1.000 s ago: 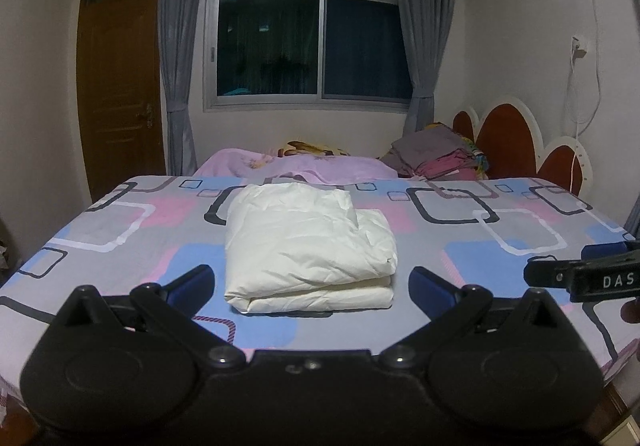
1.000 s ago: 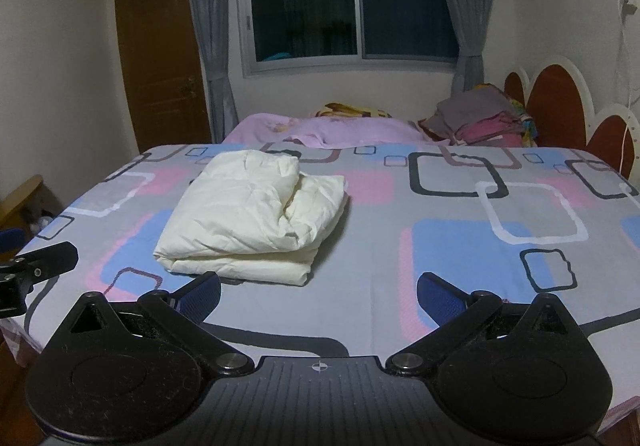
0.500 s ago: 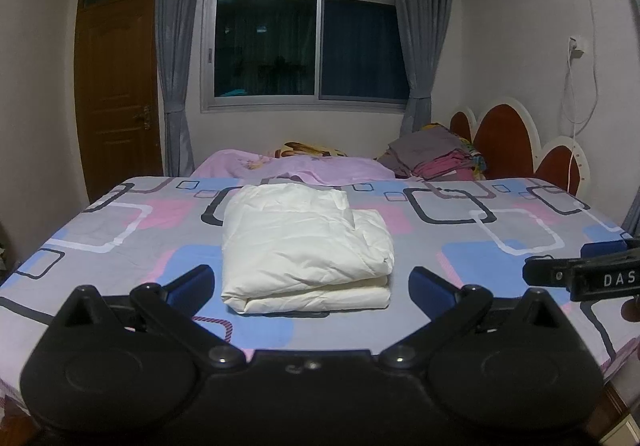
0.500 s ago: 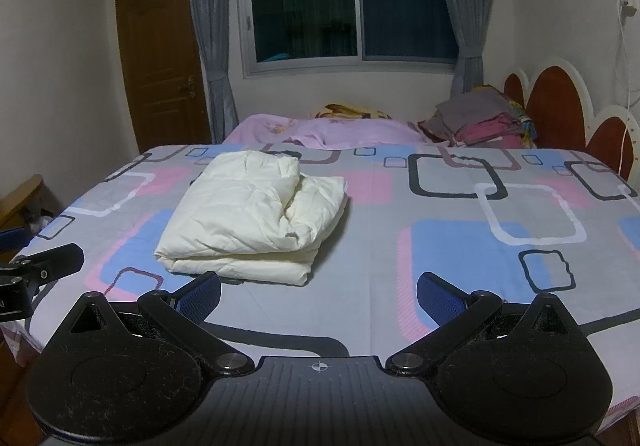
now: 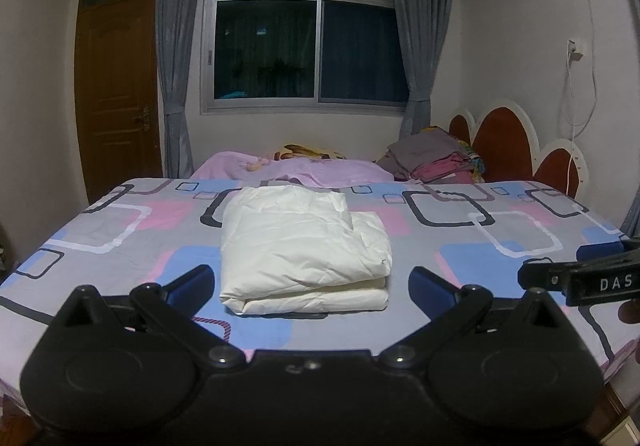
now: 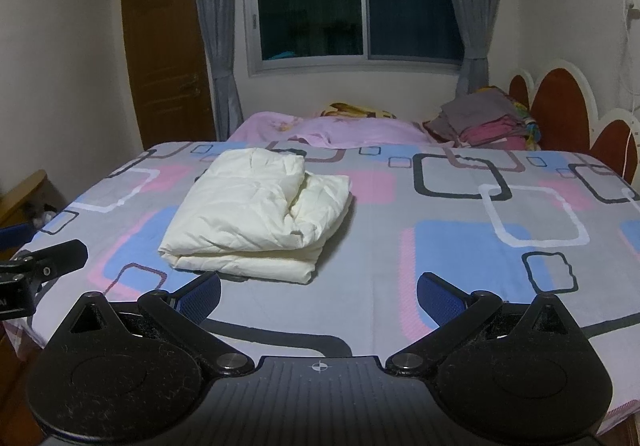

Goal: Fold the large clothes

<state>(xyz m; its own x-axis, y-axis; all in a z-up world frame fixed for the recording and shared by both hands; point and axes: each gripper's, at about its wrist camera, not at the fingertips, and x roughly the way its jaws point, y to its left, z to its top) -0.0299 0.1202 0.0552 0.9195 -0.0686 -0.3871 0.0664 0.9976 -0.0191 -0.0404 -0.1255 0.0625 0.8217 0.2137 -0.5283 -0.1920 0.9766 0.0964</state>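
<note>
A cream-white padded garment (image 5: 304, 246) lies folded in a thick rectangular bundle on the bed; it also shows in the right wrist view (image 6: 256, 214), left of centre. My left gripper (image 5: 312, 290) is open and empty, held just short of the bundle's near edge. My right gripper (image 6: 318, 296) is open and empty, near the bed's front edge, to the right of the bundle. The right gripper's tip shows at the right edge of the left wrist view (image 5: 580, 278). The left gripper shows at the left edge of the right wrist view (image 6: 40, 266).
The bed sheet (image 6: 480, 214) is grey with pink and blue squares. A pink blanket (image 5: 304, 170) and a stack of folded clothes (image 5: 436, 160) lie at the far side by the red headboard (image 5: 504, 142). A door (image 5: 116, 94) and window (image 5: 308, 30) are behind.
Both grippers have drawn back and risen very slightly; the folded bundle has not moved.
</note>
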